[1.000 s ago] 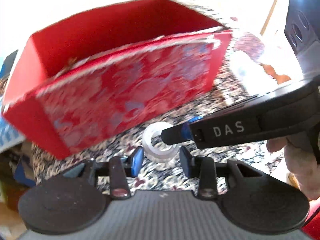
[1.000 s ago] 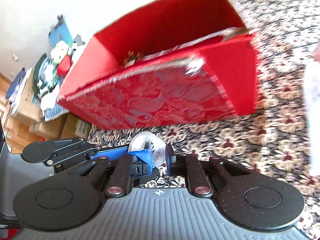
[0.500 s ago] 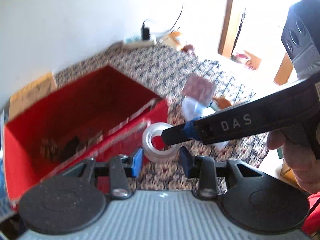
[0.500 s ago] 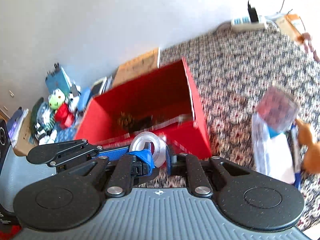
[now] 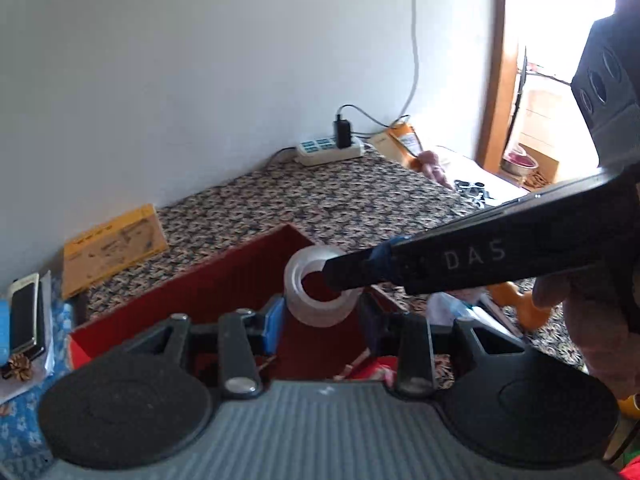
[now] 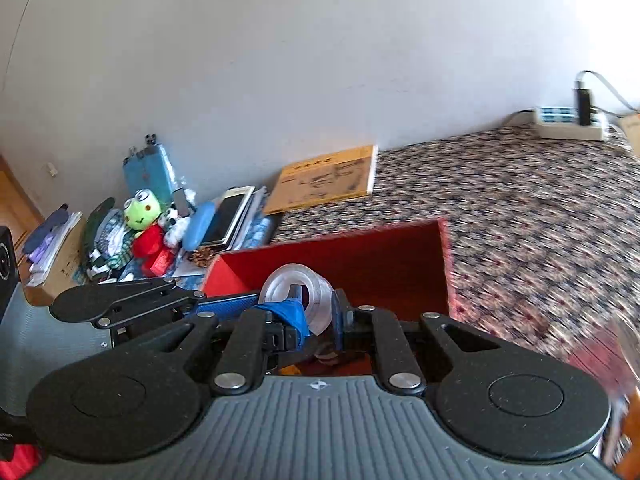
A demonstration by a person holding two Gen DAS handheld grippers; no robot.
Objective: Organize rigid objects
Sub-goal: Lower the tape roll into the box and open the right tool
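Note:
A clear tape roll [image 5: 320, 300] hangs above the open top of a red box [image 5: 224, 280] on the patterned cloth. My left gripper [image 5: 322, 322] is shut on the roll, one blue pad against each side of it. My right gripper [image 6: 318, 312] is shut on the roll's wall, with one finger inside the hole and one outside. In the left wrist view that gripper's black finger comes in from the right, its tip in the hole. In the right wrist view the roll [image 6: 316, 292] shows in front of the red box [image 6: 360, 256], and the left gripper's blue finger reaches it from the left.
A yellow booklet [image 5: 116, 244] lies behind the box by the wall. A power strip [image 5: 328, 148] with a charger sits at the far corner. Phones [image 5: 26, 312], a pine cone [image 5: 18, 364] and a plush frog [image 6: 140, 212] crowd the left. A person's hand [image 5: 600, 320] holds the right gripper.
Both grippers rose together with the tape roll, from table level beside the box's patterned outer side to above its open top. The views tilted up toward the wall.

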